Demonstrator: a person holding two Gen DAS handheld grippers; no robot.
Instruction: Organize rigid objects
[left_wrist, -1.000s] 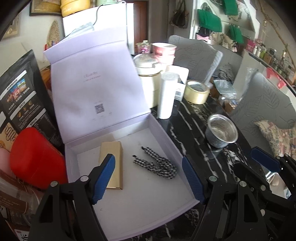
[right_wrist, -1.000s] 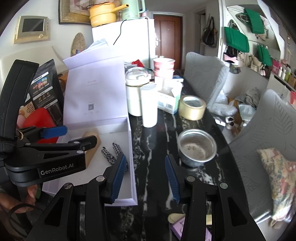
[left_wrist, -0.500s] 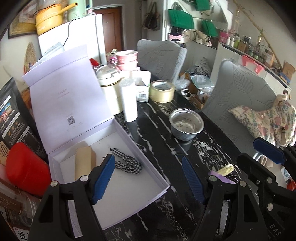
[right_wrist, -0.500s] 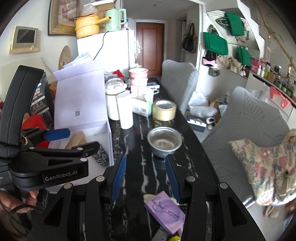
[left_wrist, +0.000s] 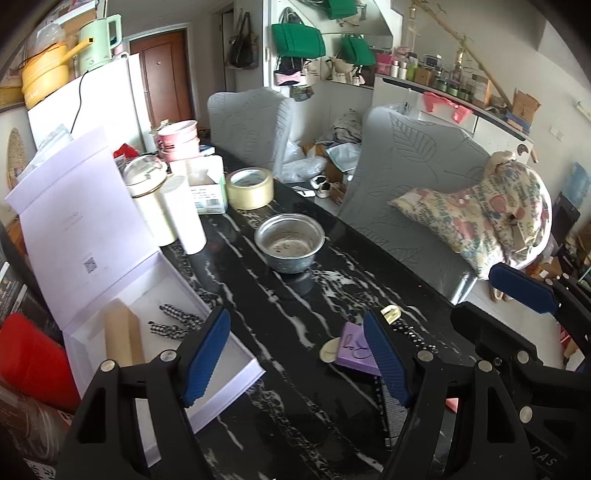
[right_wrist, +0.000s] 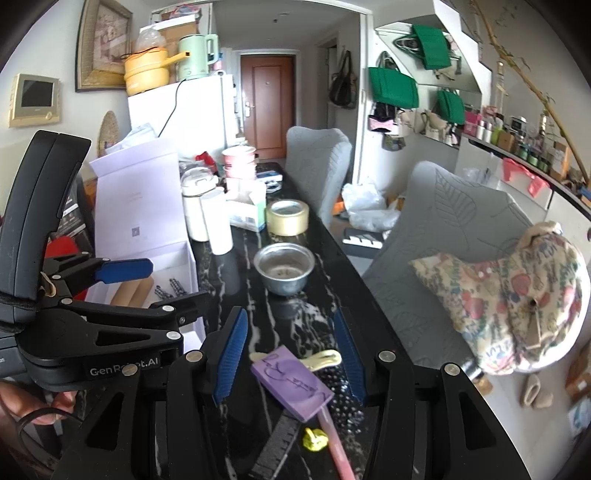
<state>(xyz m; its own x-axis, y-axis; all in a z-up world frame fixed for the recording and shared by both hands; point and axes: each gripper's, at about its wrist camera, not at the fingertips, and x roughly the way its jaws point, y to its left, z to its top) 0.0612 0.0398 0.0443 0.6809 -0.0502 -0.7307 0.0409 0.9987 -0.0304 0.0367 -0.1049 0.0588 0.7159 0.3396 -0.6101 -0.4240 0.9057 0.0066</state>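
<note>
Both grippers have swung away from the box since a second ago, toward the near end of the table (left_wrist: 280, 354). On the black marble top, the open lilac box (left_wrist: 221, 380) sits at the left with a tan block (left_wrist: 122, 339) and a checked hair tie (left_wrist: 173, 325) inside. Beyond stands a steel bowl (right_wrist: 284, 264), and farther back a tape roll (right_wrist: 287, 218). Left gripper (left_wrist: 295, 358) stands wide, holding nothing. Right gripper (right_wrist: 291, 350) is opening, empty, above a small purple card (right_wrist: 291, 384) beside a pale clip (right_wrist: 321, 360).
</note>
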